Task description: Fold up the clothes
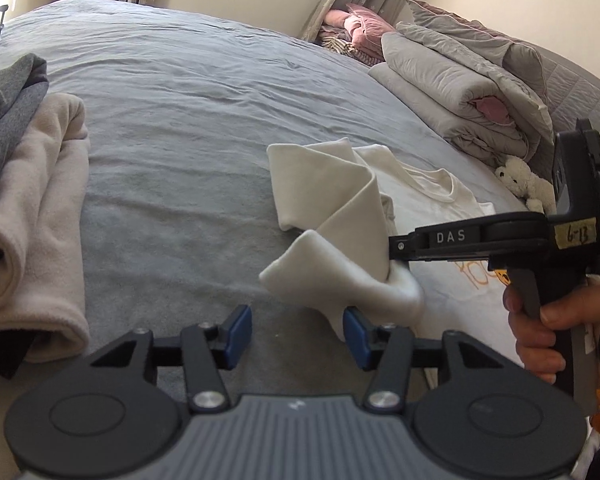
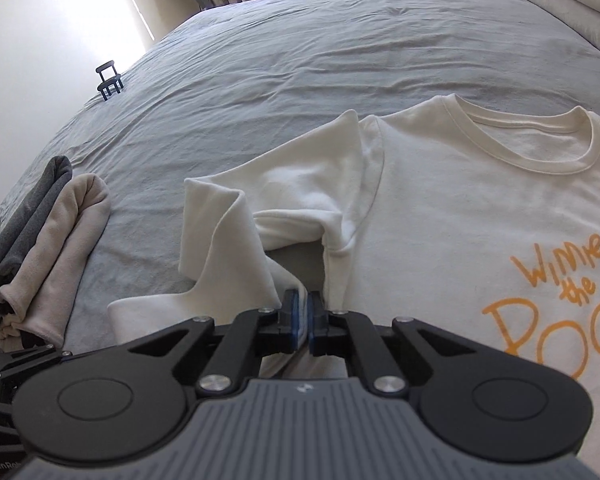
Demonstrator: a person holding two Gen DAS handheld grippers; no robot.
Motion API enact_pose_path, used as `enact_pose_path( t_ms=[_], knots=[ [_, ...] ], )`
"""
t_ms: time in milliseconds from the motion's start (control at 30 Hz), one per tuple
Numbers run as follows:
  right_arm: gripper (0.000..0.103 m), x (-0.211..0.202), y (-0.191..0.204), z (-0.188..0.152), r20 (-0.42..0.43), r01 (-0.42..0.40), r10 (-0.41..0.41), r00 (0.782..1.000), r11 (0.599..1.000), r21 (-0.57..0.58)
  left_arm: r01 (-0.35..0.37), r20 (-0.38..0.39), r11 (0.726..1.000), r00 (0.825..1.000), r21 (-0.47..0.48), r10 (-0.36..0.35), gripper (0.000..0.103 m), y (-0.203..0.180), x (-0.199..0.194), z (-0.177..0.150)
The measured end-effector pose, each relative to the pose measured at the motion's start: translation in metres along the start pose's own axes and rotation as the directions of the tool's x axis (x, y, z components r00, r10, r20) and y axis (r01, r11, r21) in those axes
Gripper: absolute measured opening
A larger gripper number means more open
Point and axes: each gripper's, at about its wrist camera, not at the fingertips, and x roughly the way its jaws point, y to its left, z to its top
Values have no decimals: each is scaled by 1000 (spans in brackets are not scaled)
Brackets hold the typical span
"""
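A cream T-shirt (image 2: 460,200) with orange "Winnie the Pooh" lettering lies face up on the grey bed sheet (image 2: 260,60). Its left sleeve (image 2: 220,232) is lifted and crumpled into folds. My right gripper (image 2: 303,320) is shut on the edge of that sleeve, beside the shirt's side seam. In the left wrist view the right gripper (image 1: 394,250) comes in from the right and pinches the raised sleeve (image 1: 332,216). My left gripper (image 1: 298,334) stands open just below the hanging sleeve; the cloth brushes near its right pad and nothing sits between the pads.
A folded pile of beige fleece and grey clothes (image 1: 32,200) (image 2: 52,232) lies at the left. Rolled duvets (image 1: 460,92) and a white plush toy (image 1: 524,184) sit at the far right. A person's hand (image 1: 540,320) grips the right gripper's handle. A small black chair-shaped object (image 2: 110,80) stands at the bed's left edge.
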Motion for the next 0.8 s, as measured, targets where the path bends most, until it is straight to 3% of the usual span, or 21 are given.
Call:
enact_pose_path(
  t_ms=[133, 200, 267, 400, 600, 667, 800],
  knots=[
    [6, 2, 3, 0, -5, 12, -12, 1000, 1000, -17, 61, 57, 988, 997, -143, -54, 48, 14, 8, 1],
    [6, 2, 3, 0, -5, 13, -13, 1000, 1000, -20, 99, 93, 971, 992, -219, -80, 34, 19, 12, 0],
    [6, 3, 2, 0, -4, 12, -12, 1000, 1000, -20, 137, 114, 946, 988, -294, -108, 27, 24, 18, -4],
    [10, 0, 4, 1, -6, 12, -13, 1000, 999, -38, 166, 141, 920, 982, -355, -123, 23, 22, 23, -10],
    [19, -34, 9, 9, 45, -23, 25, 999, 998, -50, 141, 161, 952, 982, -273, -100, 23, -3, 20, -9],
    [41, -46, 13, 10, 70, -59, 64, 996, 996, -61, 138, 158, 959, 982, -246, -101, 23, -9, 20, -9],
    [45, -48, 23, 11, 58, -139, 143, 988, 988, -66, 149, 154, 967, 981, -205, -118, 23, -16, 19, -9]
  ],
)
